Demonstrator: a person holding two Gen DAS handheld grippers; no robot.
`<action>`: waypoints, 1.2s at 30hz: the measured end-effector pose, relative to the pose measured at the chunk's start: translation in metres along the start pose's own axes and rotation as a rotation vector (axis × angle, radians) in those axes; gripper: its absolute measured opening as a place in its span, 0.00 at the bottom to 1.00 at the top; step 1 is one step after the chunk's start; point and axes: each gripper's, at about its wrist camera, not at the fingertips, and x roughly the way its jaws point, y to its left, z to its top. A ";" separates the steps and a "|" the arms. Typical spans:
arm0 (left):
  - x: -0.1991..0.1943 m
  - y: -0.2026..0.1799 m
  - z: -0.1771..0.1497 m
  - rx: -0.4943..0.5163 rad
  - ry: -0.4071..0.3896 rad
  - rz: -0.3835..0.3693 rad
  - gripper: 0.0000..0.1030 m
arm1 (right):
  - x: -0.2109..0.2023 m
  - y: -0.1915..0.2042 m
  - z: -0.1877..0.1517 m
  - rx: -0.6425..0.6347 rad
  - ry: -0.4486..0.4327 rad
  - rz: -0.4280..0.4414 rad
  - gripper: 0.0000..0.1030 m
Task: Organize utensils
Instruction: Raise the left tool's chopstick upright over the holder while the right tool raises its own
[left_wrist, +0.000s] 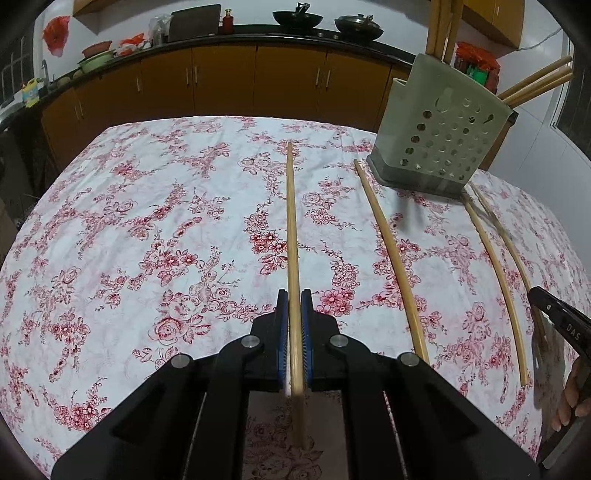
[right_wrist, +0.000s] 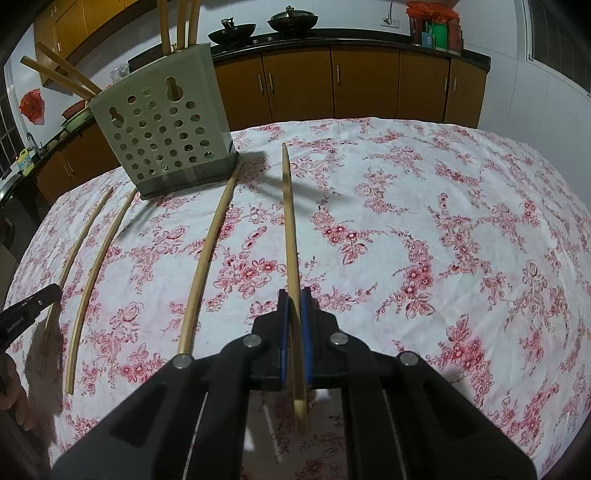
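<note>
My left gripper (left_wrist: 294, 297) is shut on a long bamboo chopstick (left_wrist: 290, 221) that runs forward from between its blue pads over the floral tablecloth. In the same way my right gripper (right_wrist: 294, 297) is shut on another chopstick (right_wrist: 290, 221). Two loose chopsticks (left_wrist: 391, 258) (left_wrist: 495, 277) lie on the cloth between the grippers, also seen in the right wrist view (right_wrist: 205, 266) (right_wrist: 98, 280). A grey-green perforated utensil holder (left_wrist: 443, 136) (right_wrist: 166, 133) stands at the far side. Several chopsticks stand in the holder.
The table with its floral cloth (left_wrist: 147, 221) ends at a far edge before brown kitchen cabinets (left_wrist: 221, 81). Woks (left_wrist: 297, 16) sit on the dark counter behind. A person's hand (left_wrist: 574, 398) holds the other gripper at the frame edge.
</note>
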 end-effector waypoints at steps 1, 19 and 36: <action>0.000 0.000 0.000 0.000 0.000 0.000 0.07 | 0.000 0.000 0.000 0.000 0.000 0.001 0.08; -0.003 0.000 -0.002 0.021 0.002 0.006 0.07 | -0.002 0.001 -0.001 0.001 0.000 0.004 0.08; -0.019 0.001 0.002 0.028 -0.020 0.000 0.07 | -0.028 -0.005 0.009 0.008 -0.072 0.014 0.08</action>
